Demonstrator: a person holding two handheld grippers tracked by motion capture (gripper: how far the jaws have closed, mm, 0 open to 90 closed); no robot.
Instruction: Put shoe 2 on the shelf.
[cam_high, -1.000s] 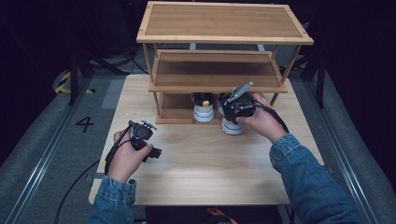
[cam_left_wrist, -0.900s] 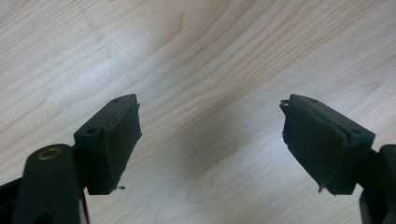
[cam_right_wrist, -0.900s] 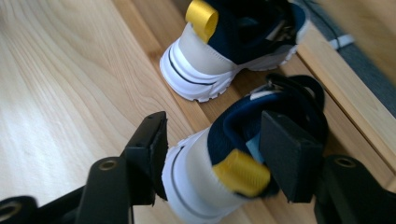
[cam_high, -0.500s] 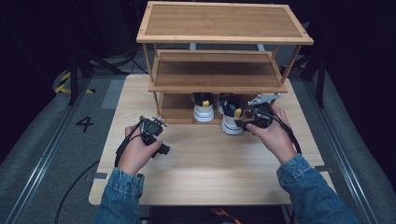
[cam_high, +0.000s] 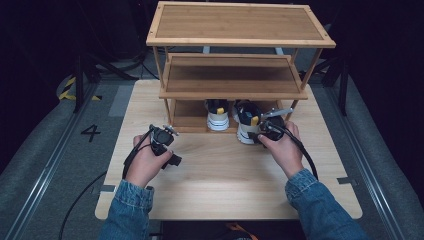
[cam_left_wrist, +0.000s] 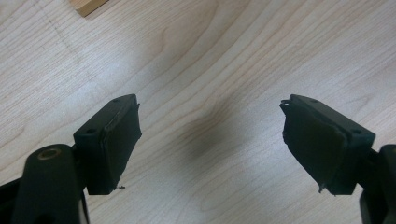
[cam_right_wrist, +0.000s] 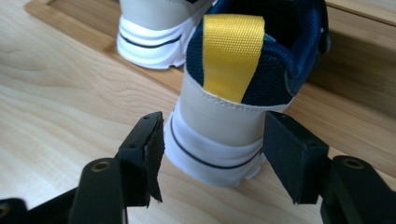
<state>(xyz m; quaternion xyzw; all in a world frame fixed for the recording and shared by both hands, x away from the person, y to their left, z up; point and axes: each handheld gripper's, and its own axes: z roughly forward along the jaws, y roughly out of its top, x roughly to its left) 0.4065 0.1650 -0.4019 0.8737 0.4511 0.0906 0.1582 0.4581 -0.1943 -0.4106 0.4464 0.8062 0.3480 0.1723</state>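
Note:
Two white-and-navy shoes sit at the bottom shelf of a wooden rack (cam_high: 235, 89). The left shoe (cam_high: 217, 116) (cam_right_wrist: 149, 32) stands on the shelf. The right shoe (cam_high: 246, 124) (cam_right_wrist: 224, 98), with a yellow heel tab, sticks its heel out over the table. My right gripper (cam_high: 260, 133) (cam_right_wrist: 213, 123) has its jaws on either side of that heel; they have just been opening and the pads stand off the heel. My left gripper (cam_high: 162, 138) (cam_left_wrist: 212, 102) hovers open over bare table in front of the rack's left leg, nothing between its jaws.
The light wooden table (cam_high: 225, 180) (cam_left_wrist: 196, 56) has free room in front of the rack. The rack's middle shelf (cam_high: 232, 75) and top shelf (cam_high: 237, 22) overhang the shoes. Cables trail from both grippers toward the near edge.
My right hand has come down and toward me behind the right shoe's heel, and its jaws have spread wider. The left hand has barely shifted.

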